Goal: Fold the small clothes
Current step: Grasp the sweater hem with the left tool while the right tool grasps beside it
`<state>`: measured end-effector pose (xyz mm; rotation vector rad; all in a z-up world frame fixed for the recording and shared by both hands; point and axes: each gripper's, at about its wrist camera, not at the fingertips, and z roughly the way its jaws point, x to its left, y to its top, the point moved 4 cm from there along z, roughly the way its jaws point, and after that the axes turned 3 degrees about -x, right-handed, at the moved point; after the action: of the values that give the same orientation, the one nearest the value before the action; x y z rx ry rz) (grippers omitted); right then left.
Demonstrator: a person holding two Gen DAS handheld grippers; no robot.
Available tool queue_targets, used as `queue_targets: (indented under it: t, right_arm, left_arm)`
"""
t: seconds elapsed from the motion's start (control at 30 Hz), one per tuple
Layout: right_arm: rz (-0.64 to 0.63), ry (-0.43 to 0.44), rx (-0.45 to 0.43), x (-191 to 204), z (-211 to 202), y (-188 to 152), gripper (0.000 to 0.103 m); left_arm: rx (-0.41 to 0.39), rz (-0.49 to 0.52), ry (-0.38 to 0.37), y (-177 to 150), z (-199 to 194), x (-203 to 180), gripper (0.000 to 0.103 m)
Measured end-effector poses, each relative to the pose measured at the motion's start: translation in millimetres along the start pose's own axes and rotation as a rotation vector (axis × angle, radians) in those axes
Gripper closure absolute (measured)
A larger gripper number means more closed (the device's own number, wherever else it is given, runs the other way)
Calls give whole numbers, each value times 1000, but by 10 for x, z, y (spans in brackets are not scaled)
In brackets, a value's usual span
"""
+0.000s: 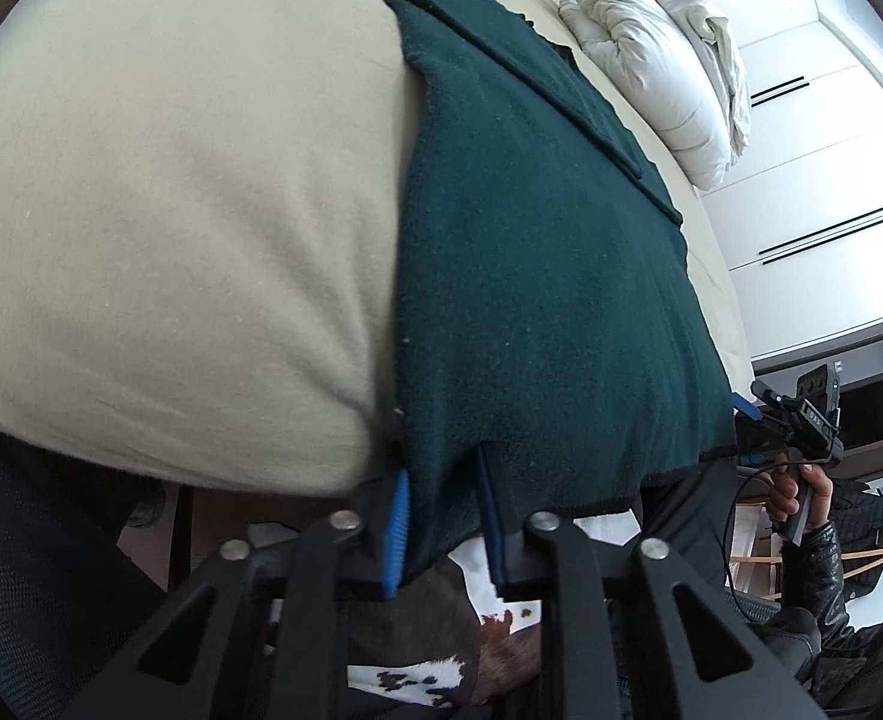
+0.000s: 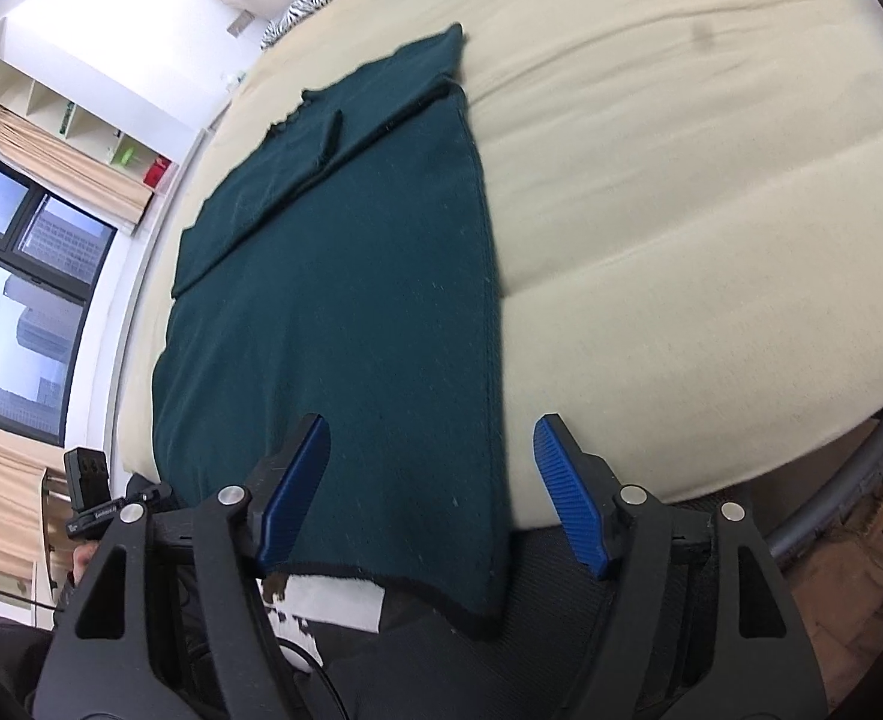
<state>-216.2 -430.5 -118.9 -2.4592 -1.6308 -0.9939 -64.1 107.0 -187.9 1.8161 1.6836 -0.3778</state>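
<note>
A dark green garment [image 1: 537, 276] lies flat on a cream bed [image 1: 171, 210], its sleeves folded inward at the far end. Its near hem hangs over the bed's front edge. My left gripper [image 1: 441, 516] is closed on the hem's left corner, with cloth between the blue pads. In the right wrist view the garment [image 2: 345, 312] stretches away from me. My right gripper [image 2: 429, 492] is open, its blue fingers [image 2: 567, 492] straddling the garment's right near edge above the hem, holding nothing.
A white pillow [image 1: 657, 60] lies at the far right of the bed. White wardrobe doors [image 1: 831, 180] stand beyond. A window [image 2: 15, 276] with curtains is at left. A cow-print cloth [image 2: 321, 600] lies below the bed edge.
</note>
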Motion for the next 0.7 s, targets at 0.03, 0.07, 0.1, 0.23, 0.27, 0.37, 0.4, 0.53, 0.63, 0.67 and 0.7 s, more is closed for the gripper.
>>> queue_targets:
  t: [0.03,0.07,0.1,0.23,0.27,0.37,0.4,0.53,0.63,0.67,0.7]
  right_arm:
    - [1,2,5,-5,0,5,37]
    - [6,9,11,-20,-14,3,37]
    - [15,13,20,-37,-13,1,37]
    - [61,17,66,-124,23,-16,42]
    - [71,23,76,-131,28,-24,42]
    - [91,29,124,-143,52,-65,43]
    - [98,31,143,-144,58,-83,44]
    - [120,41,185,-165,89,-152,45]
    - [135,63,209,-166,122,-182,46]
    - [139,71,218,-159,134,-190,46]
    - [141,77,225,-152,152,-200,47]
  left_arm:
    - [3,2,3,1,5,-1,87]
    - [6,4,4,-2,5,1,91]
    - [7,6,5,-2,6,1,91]
    - [8,9,4,-6,-9,-2,94]
    - [9,9,3,-10,-11,0,94]
    - [12,9,3,-19,-12,3,94]
    - [12,11,3,-22,-13,4,94]
    - [17,21,10,-35,-2,-17,95]
    - [18,23,9,-45,-10,-24,95]
    - [18,24,8,-50,-18,-18,95]
    - [18,25,8,-55,-19,-18,96]
